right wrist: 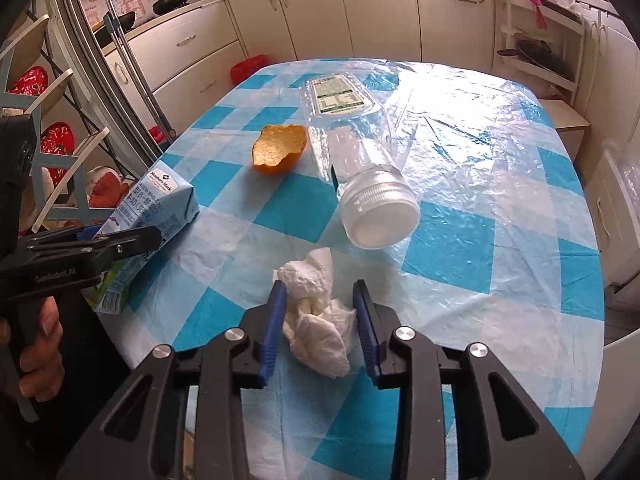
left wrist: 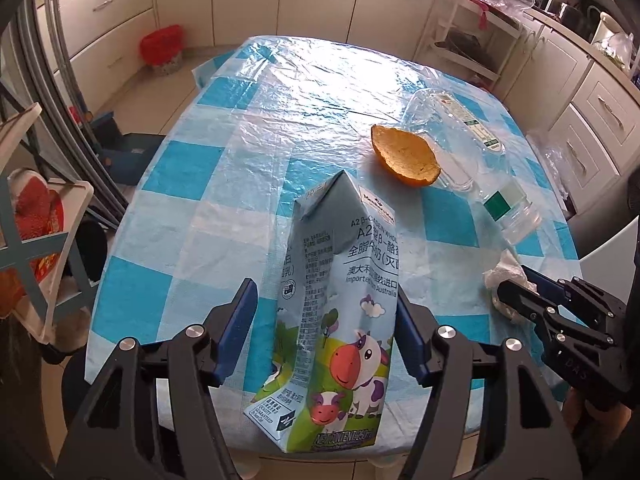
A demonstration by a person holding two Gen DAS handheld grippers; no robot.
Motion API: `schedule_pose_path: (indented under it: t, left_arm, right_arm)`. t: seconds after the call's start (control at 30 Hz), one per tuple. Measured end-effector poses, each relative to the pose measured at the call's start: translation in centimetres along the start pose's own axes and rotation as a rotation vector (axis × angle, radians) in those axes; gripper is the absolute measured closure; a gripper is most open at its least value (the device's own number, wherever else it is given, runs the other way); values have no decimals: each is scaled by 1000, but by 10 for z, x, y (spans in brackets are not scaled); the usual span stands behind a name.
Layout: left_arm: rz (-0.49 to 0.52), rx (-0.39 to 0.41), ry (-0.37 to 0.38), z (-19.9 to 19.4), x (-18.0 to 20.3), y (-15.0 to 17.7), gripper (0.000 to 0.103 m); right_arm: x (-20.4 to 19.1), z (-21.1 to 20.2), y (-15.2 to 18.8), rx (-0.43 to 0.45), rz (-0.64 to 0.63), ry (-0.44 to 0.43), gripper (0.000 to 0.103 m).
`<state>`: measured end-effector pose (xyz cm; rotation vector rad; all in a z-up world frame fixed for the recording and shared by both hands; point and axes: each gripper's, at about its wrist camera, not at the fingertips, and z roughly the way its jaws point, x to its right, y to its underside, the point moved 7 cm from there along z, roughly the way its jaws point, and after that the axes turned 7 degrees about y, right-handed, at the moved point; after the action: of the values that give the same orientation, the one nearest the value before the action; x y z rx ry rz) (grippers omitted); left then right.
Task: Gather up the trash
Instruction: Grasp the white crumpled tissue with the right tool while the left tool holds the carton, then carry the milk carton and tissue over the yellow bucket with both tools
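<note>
A milk carton point(left wrist: 340, 308) with cartoon cows lies on the blue-checked table between the fingers of my left gripper point(left wrist: 324, 300). The jaws are open around it, with a gap on the left side. The carton also shows in the right wrist view point(right wrist: 160, 208). A crumpled white tissue point(right wrist: 320, 312) lies between the fingers of my right gripper point(right wrist: 320, 304), whose jaws are open around it, close to its sides. An orange peel point(right wrist: 278, 150) and a clear plastic bottle point(right wrist: 360, 184) lie further back. The left wrist view shows the peel point(left wrist: 404, 156) and the bottle point(left wrist: 480, 160) too.
The table point(right wrist: 500, 160) is covered with a shiny plastic cloth. White kitchen cabinets point(right wrist: 320, 8) line the far walls. A rack with red items point(right wrist: 52, 136) stands to the left. A red stool point(left wrist: 162, 48) stands on the floor beyond the table.
</note>
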<state>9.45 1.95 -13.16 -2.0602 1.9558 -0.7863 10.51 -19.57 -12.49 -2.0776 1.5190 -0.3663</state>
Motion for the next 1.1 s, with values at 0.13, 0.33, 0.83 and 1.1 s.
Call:
schedule_pose_path:
  t: [0.13,0.33,0.83,1.1]
  left_arm:
    - [-1,-11,0,2,2,2,41]
    - [-7,4,7,-3,1,0,41]
    - [17,12,49,-8,12,-1,72]
    - [-5,43,49,-14,6,-1,72]
  right_arm:
    - [0,0,1,-1,-1,2,74]
    - [0,1,2,-1,-9,8,74]
    - [3,0,2,-1,-2,17,74]
    - [1,-2,3,4,-9,19,78]
